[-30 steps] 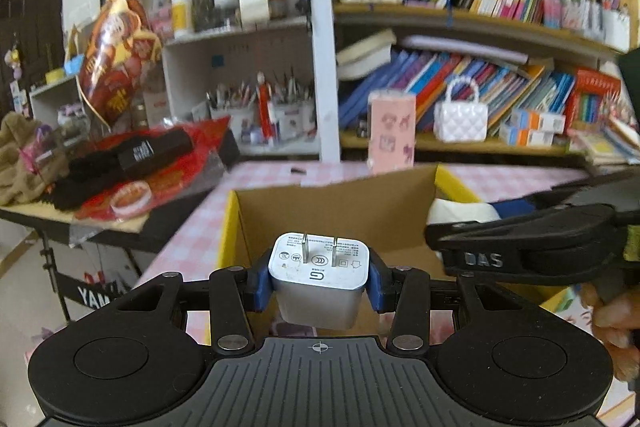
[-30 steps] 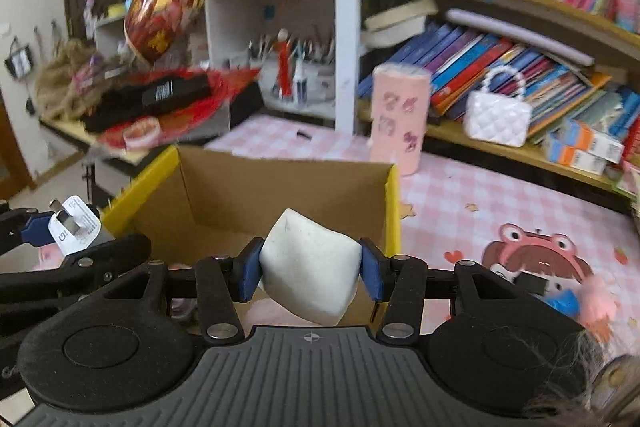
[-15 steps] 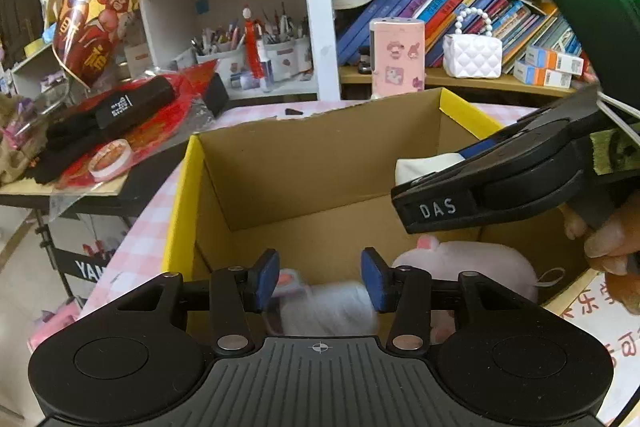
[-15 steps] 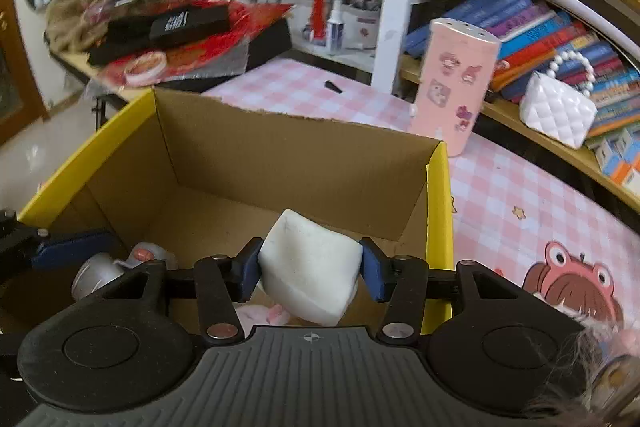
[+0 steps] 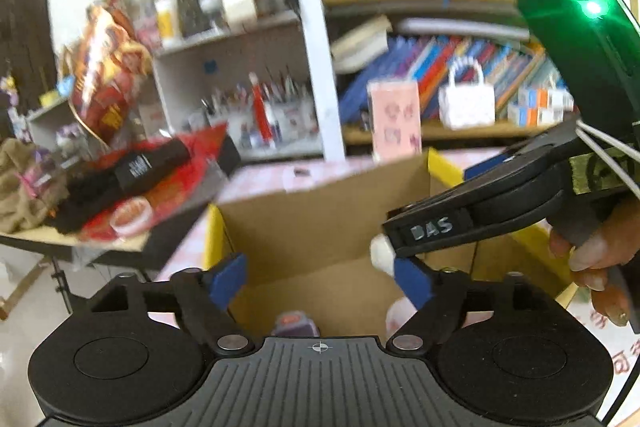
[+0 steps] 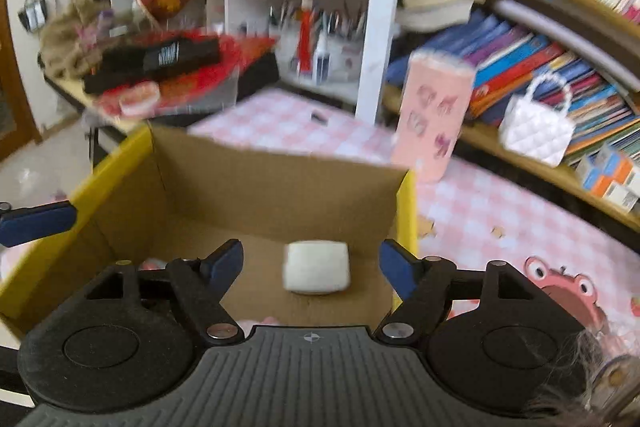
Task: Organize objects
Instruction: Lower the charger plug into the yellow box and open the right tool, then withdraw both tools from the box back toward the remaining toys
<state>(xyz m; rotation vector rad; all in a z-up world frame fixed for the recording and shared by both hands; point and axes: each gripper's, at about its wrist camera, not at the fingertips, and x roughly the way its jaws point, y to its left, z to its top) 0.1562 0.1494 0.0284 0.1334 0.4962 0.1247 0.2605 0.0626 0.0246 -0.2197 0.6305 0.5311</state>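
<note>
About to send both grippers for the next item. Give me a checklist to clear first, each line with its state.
1. Right gripper open, nothing between its fingers: ok.
2. Left gripper open, nothing held: ok.
3. White block inside the cardboard box: ok; resting or dropping: cannot tell, blurred.
4. Left gripper's own item in the box: cannot tell, only a blurred shape shows below.
5. Grippers apart from each other: not ok in the left wrist view, they overlap.

Beyond the jaws we see a pink tumbler (image 6: 434,115) on checked cloth (image 6: 480,203), a white handbag (image 6: 536,127) rightward among shelved books (image 6: 520,59).
</note>
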